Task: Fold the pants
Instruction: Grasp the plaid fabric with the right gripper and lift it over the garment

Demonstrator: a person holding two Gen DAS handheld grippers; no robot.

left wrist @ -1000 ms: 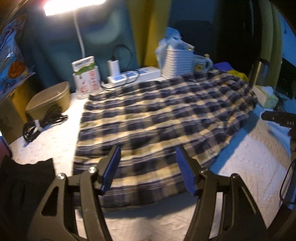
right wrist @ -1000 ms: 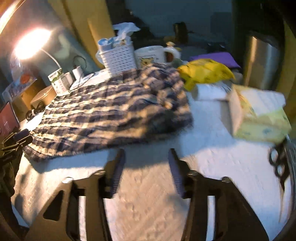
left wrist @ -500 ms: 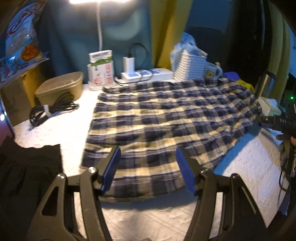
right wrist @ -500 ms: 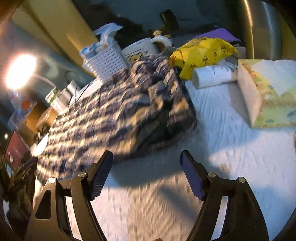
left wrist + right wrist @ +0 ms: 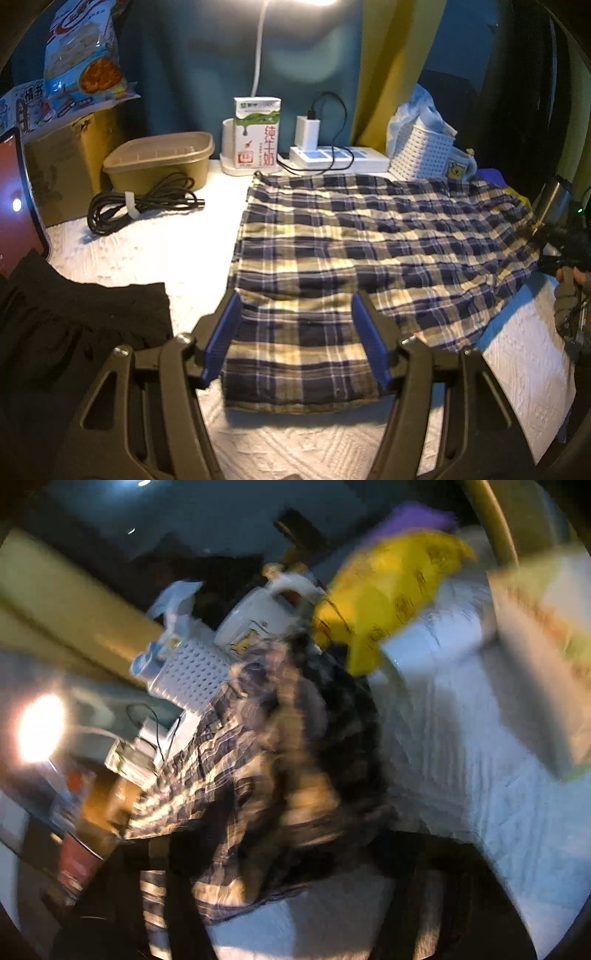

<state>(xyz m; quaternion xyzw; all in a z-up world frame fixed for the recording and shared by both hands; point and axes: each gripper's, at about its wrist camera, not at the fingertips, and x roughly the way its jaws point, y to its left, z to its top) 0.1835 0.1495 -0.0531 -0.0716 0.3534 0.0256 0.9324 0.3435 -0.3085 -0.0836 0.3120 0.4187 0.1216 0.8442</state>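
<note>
Plaid pants (image 5: 369,251) in navy and cream lie spread flat on the white quilted cover (image 5: 155,251). My left gripper (image 5: 295,336) is open, its blue pads straddling the near left end of the pants just above the cloth. The right wrist view is heavily blurred: the pants (image 5: 258,760) fill its middle with the cloth bunched close to the camera. My right gripper's dark fingers (image 5: 177,897) show only as smears at the bottom, so their state is unclear. The right gripper also shows in the left wrist view (image 5: 565,247) at the far right end of the pants.
A black garment (image 5: 66,332) lies at the left. Behind the pants stand a coiled cable (image 5: 140,206), tan container (image 5: 159,162), milk carton (image 5: 256,136), power strip (image 5: 340,155) and white basket (image 5: 421,155). A yellow bag (image 5: 391,590) and tissue box (image 5: 546,657) sit at the right.
My left gripper has moved nearer and lower over the pants' left end. My right gripper has swung in fast onto the right end of the pants, tilting and blurring its view.
</note>
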